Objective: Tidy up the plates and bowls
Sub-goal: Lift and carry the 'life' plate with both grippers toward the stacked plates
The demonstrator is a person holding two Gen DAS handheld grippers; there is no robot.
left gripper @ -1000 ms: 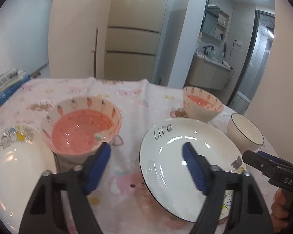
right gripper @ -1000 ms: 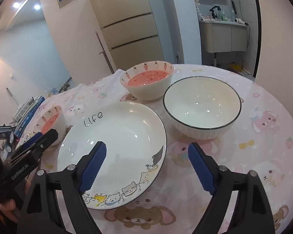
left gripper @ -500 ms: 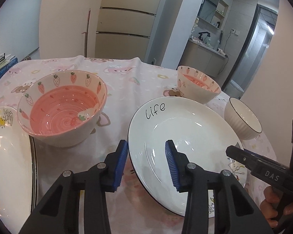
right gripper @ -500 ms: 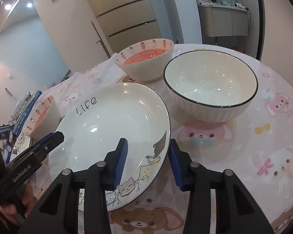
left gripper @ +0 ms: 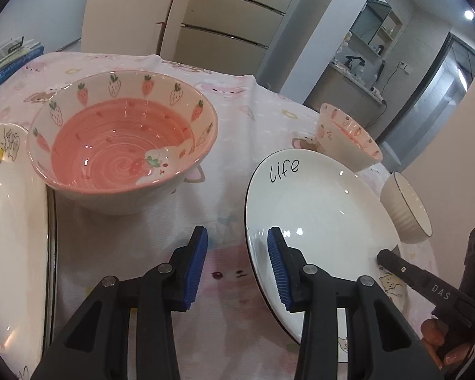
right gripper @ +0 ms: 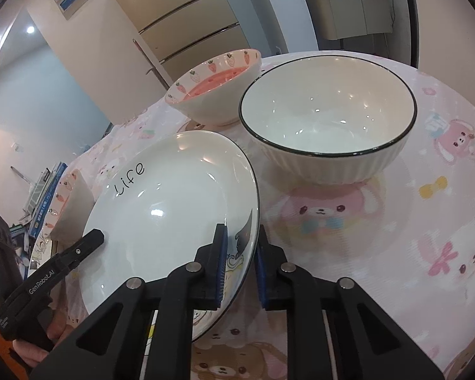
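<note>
A white plate (left gripper: 316,209) lettered "Life", with cartoon cats along its rim, lies on the pink tablecloth. My left gripper (left gripper: 237,266) straddles its left rim: one blue pad is over the cloth and the other inside the plate, with neither pressing. In the right wrist view my right gripper (right gripper: 240,262) has the plate (right gripper: 174,209) by its right rim. Its jaws are closing, one pad inside the plate and one beneath the rim. A pink strawberry bowl (left gripper: 123,145) stands to the left of the plate. A second pink bowl (right gripper: 215,91) and a white black-rimmed bowl (right gripper: 326,117) stand beyond.
Another white plate (left gripper: 12,237) lies at the far left, close to the pink bowl. Books (left gripper: 9,60) are stacked at the table's left edge. The table edge curves away on the right, past the white bowl (left gripper: 405,209). A hand (left gripper: 440,338) holds the right gripper's handle.
Both grippers sank toward the Life plate and narrowed. The left came to straddle its left rim. The right drew in around its right rim, then closed further.
</note>
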